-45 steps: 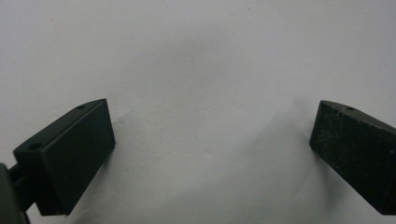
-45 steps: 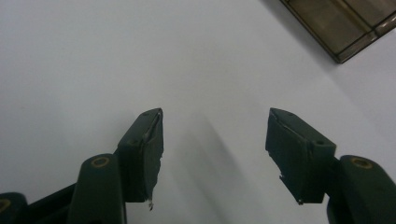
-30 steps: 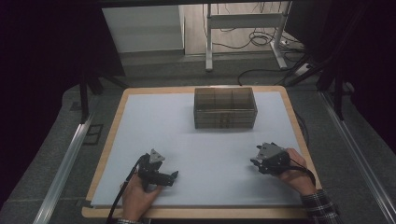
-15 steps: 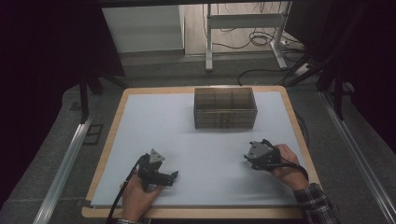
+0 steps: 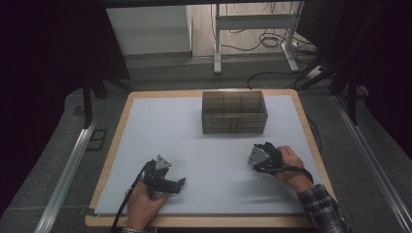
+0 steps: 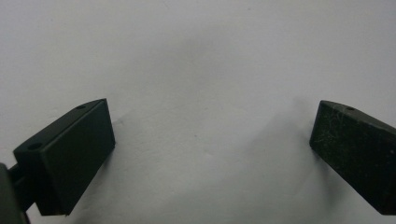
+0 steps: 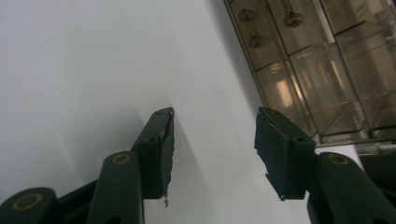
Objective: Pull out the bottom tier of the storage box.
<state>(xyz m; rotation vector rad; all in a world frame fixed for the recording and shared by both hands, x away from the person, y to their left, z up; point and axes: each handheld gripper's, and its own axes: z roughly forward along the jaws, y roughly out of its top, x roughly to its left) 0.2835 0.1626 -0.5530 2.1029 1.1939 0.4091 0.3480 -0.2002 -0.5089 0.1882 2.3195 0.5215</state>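
A clear brownish plastic drawer box [image 5: 234, 112] stands at the far middle of the white mat [image 5: 194, 145]. My left gripper [image 5: 180, 183] rests low on the mat at the near left, held by a hand. In the left gripper view this left gripper [image 6: 208, 144] is open wide, bare mat between the jaws. My right gripper [image 5: 251, 158] is at the near right, turned on its side and pointing left. In the right gripper view the right gripper [image 7: 214, 140] is open with nothing between its jaws, and the drawer box [image 7: 313, 70] with small round knobs lies beyond at the upper right.
The mat lies on a wooden board [image 5: 119, 121] with grey floor around it. A metal rail [image 5: 68, 170] runs along the left and another rail [image 5: 374, 165] along the right. A desk frame [image 5: 252, 24] and cables lie beyond the far edge.
The right hand has carried its gripper leftward and a little forward, rolling it onto its side. The left gripper has stayed where it was.
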